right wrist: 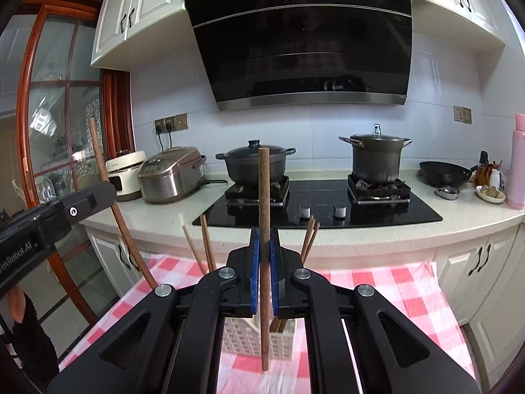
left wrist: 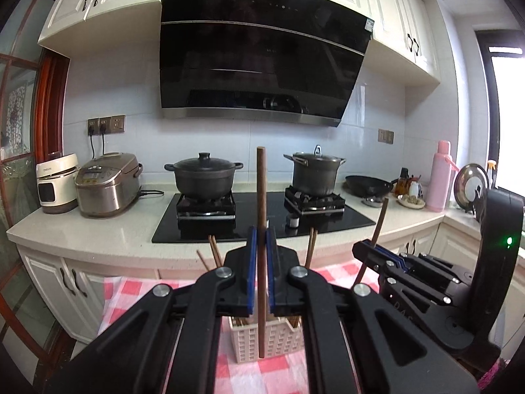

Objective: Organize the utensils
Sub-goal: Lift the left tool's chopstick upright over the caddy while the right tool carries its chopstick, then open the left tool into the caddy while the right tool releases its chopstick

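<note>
Clamping upright chopsticks, left gripper [left wrist: 261, 256] and right gripper [right wrist: 264, 256] each pinch one.

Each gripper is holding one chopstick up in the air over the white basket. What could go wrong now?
1. The left gripper pinches its chopstick on a thin spot, so it might slip or tilt.
2. The right gripper holds its chopstick the same way.
3. The holder basket already has chopsticks sticking out, which could block new ones.

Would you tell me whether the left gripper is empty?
No, the left gripper is shut on an upright wooden chopstick above the white basket.
</note>
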`<state>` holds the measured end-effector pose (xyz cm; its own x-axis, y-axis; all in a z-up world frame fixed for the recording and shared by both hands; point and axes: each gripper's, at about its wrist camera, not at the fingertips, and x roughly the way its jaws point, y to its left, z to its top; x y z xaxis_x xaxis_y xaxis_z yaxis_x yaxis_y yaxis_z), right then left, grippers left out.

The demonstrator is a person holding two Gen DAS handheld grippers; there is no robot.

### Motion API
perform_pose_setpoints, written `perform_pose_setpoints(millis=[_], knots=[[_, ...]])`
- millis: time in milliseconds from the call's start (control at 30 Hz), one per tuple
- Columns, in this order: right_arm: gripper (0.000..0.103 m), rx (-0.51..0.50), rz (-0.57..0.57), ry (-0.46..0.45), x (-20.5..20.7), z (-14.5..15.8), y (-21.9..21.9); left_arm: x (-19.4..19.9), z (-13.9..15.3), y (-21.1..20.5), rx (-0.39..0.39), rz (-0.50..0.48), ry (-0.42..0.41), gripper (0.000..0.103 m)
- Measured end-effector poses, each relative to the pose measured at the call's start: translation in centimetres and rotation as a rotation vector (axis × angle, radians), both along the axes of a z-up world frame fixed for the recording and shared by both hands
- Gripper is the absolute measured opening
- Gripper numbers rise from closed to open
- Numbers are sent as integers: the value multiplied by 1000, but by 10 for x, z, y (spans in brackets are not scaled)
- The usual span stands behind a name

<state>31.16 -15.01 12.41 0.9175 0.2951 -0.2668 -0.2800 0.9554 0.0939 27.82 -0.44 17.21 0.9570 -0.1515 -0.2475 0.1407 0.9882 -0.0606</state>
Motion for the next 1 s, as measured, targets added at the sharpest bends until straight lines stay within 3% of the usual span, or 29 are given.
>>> perform_pose_setpoints(millis=[200,400,733,1000], knots=[[6,-10,-4,-20,24,14,5,28,24,1,6,19,-28,6],[6,-12,-16,-12,49,12,7,64,25,4,-1,34,-16,6],[6,-31,2,71,84,-21,15,118,-22,16,-76,2,121,6],[6,-63,22,169,105,-55,26,144,-72,13,-58,-3,249,6]])
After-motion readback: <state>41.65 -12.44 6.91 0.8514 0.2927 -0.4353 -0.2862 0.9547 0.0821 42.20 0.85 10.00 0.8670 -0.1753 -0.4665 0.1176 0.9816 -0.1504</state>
